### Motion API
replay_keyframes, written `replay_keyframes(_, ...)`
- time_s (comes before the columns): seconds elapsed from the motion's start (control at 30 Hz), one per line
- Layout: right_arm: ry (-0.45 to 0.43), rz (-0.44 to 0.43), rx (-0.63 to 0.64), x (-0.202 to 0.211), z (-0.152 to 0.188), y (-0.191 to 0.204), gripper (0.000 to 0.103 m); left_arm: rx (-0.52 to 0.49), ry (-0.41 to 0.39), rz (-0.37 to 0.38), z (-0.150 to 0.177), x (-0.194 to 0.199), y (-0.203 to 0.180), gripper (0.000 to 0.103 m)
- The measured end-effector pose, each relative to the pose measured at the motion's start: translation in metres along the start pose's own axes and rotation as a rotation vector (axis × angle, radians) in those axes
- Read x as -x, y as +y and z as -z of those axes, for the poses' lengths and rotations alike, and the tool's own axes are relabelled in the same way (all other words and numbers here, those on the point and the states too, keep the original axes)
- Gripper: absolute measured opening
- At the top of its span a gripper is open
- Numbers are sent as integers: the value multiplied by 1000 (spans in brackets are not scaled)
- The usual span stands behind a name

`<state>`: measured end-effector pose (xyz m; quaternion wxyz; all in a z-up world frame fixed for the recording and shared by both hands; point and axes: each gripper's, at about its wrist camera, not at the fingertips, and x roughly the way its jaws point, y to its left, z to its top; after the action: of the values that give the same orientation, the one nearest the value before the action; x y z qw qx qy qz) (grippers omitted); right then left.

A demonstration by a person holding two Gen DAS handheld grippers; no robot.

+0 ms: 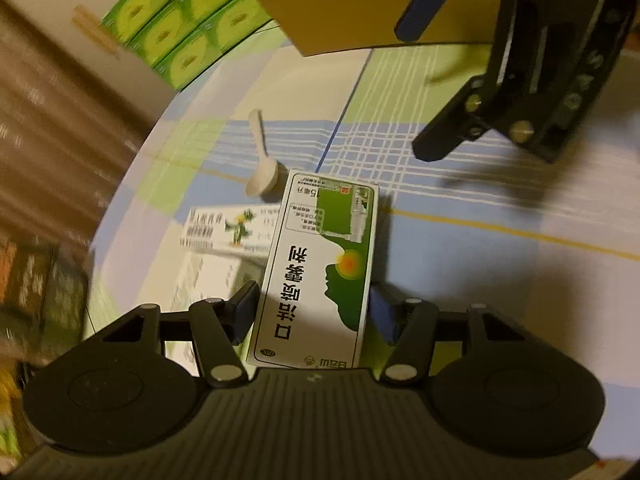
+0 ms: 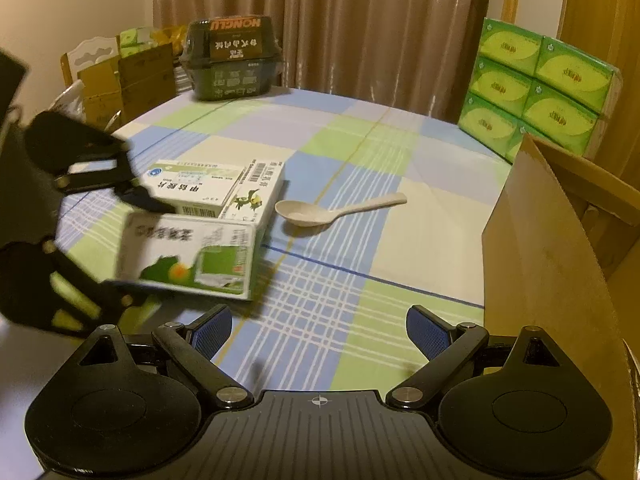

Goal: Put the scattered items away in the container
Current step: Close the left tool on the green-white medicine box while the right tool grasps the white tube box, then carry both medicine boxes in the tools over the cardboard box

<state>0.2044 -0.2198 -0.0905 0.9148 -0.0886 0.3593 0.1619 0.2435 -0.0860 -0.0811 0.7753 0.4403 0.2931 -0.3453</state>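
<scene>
Left claw grips one green box; two boxes, one spoon lie loose.

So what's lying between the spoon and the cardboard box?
Nothing: in the right wrist view only bare checked tablecloth runs from the spoon to the cardboard box.

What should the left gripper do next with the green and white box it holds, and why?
Probably carry it across to the open cardboard box. The left gripper is already shut on the green and white box, which looks raised off the tablecloth, while the right gripper is open and empty. The spoon and two other medicine boxes remain on the cloth.
</scene>
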Motion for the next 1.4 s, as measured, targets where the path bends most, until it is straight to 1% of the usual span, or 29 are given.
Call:
replay_keyframes(0.07,-1,-8,-14,-4,-3,3,92,111,17,-1,10,10,3,54)
replay_keyframes(0.1,-6,-10,-21,-5,-4,5,92,186,32,-2,16,14,6,54)
replay_keyframes(0.23,-14,-41,-38,-16,-11,21,92,552,103,2,46,25,25,51)
replay_keyframes(0.27,-17,-47,-34,-19,-13,26,91,614,112,-3,53,27,28,51)
replay_keyframes(0.3,-20,-53,-29,-23,-15,31,91,652,116,-12,58,29,30,51)
replay_keyframes(0.37,-23,-64,-19,-32,-19,38,91,701,122,-31,65,32,33,51)
replay_keyframes(0.5,-32,-64,-7,-55,-29,51,90,753,126,-32,75,33,36,55)
replay_keyframes(0.6,-35,-54,-3,-70,-36,54,80,787,119,-39,83,34,36,59)
replay_keyframes(0.67,-30,-44,0,-81,-39,56,79,817,112,-38,88,33,38,60)
replay_keyframes(0.7,-25,-39,1,-86,-40,56,76,827,111,-40,89,33,38,60)
replay_keyframes(0.73,-20,-35,-2,-91,-42,56,69,835,109,-41,90,33,37,60)
replay_keyframes(0.77,-14,-33,-8,-96,-44,56,65,843,108,-42,91,33,36,60)
replay_keyframes(0.8,-8,-33,-13,-98,-45,55,55,850,107,-43,92,33,35,60)
replay_keyframes(0.83,1,-32,-15,-101,-46,55,41,852,109,-43,93,32,35,60)
replay_keyframes(0.87,7,-29,-16,-102,-46,55,36,850,109,-43,93,32,34,60)
replay_keyframes(1.0,30,-28,-28,-90,-39,54,36,832,110,-49,90,32,33,58)
replay_keyframes(1.1,48,-25,-48,-68,-24,54,36,817,118,-48,87,35,29,51)
replay_keyframes(1.17,57,-26,-54,-52,-12,56,36,814,121,-45,85,39,24,51)
replay_keyframes(1.27,75,-18,-58,-23,9,57,36,811,131,-35,82,48,10,51)
replay_keyframes(1.4,97,4,-43,14,40,59,36,825,140,-18,77,65,-18,51)
